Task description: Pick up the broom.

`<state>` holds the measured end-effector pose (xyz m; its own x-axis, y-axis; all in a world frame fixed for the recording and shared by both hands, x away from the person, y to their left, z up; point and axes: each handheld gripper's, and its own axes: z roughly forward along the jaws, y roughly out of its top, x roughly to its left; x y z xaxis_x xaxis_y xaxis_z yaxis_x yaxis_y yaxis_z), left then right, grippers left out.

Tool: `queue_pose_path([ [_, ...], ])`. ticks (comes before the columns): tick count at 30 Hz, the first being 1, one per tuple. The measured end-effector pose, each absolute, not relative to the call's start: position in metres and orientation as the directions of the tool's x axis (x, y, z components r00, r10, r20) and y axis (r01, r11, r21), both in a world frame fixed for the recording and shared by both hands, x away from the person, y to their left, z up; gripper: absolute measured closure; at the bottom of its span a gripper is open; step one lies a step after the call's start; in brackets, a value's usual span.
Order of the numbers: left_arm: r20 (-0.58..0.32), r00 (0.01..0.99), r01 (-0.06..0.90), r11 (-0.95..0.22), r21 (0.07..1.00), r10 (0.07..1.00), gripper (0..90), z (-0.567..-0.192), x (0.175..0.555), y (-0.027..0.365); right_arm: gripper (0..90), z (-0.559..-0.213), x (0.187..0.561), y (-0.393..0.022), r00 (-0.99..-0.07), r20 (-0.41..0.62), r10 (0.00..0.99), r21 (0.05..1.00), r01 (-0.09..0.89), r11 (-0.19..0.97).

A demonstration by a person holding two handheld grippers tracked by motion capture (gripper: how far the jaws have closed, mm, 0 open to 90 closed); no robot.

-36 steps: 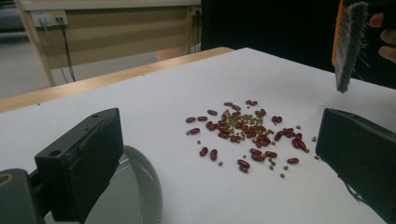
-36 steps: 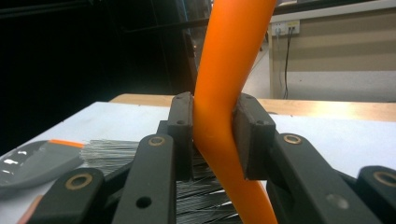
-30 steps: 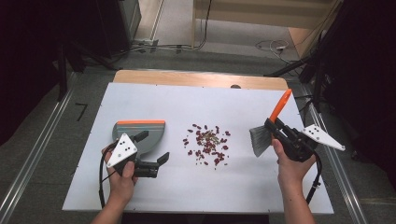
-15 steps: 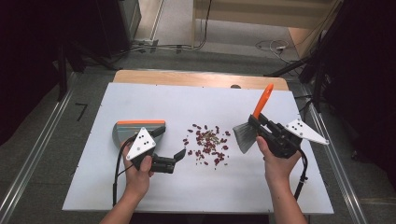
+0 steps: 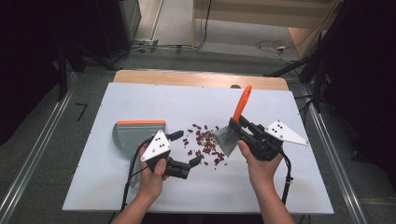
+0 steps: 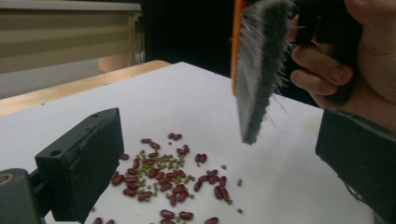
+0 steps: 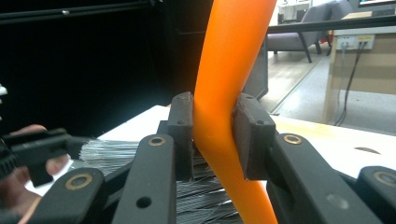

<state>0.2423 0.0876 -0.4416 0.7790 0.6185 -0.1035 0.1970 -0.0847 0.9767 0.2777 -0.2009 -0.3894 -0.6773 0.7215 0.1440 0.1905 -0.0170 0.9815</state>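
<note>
Both hands have moved inward toward the beans since earlier. On one white desk [image 5: 107, 186], one grey dustpan [image 5: 135, 134] lies left. One brush [image 5: 229, 135], handle up and away, hangs over scattered beans [image 5: 205, 145], pinched by the right gripper [image 5: 243, 125]; the left gripper [image 5: 187, 151] has spread fingers.

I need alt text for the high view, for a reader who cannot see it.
On a white table, the right gripper holds an orange-handled brush beside scattered red beans. The open left gripper is near them, a grey dustpan behind it.
</note>
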Motion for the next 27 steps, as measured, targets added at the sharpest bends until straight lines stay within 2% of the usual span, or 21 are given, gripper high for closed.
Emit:
queue_pose_path([
  [5,-0.13,0.794,0.221,-0.083,0.972,0.594,2.4,-0.442,0.239,0.075,68.8,-0.39,0.273,-0.189,-0.695,0.141,0.705,0.982,0.189,-0.011],
  [11,-0.155,0.772,0.242,-0.06,0.968,0.616,6.4,-0.44,0.237,0.071,68.8,-0.392,0.268,-0.177,-0.714,0.137,0.687,0.982,0.189,0.0],
  [17,-0.156,0.764,0.254,-0.07,0.965,0.626,6.4,-0.441,0.235,0.063,68.8,-0.392,0.264,-0.168,-0.719,0.133,0.683,0.983,0.182,0.0],
  [27,-0.171,0.741,0.285,-0.073,0.956,0.65,19.5,-0.444,0.233,0.052,68.8,-0.392,0.256,-0.153,-0.732,0.135,0.668,0.984,0.178,-0.004],
])
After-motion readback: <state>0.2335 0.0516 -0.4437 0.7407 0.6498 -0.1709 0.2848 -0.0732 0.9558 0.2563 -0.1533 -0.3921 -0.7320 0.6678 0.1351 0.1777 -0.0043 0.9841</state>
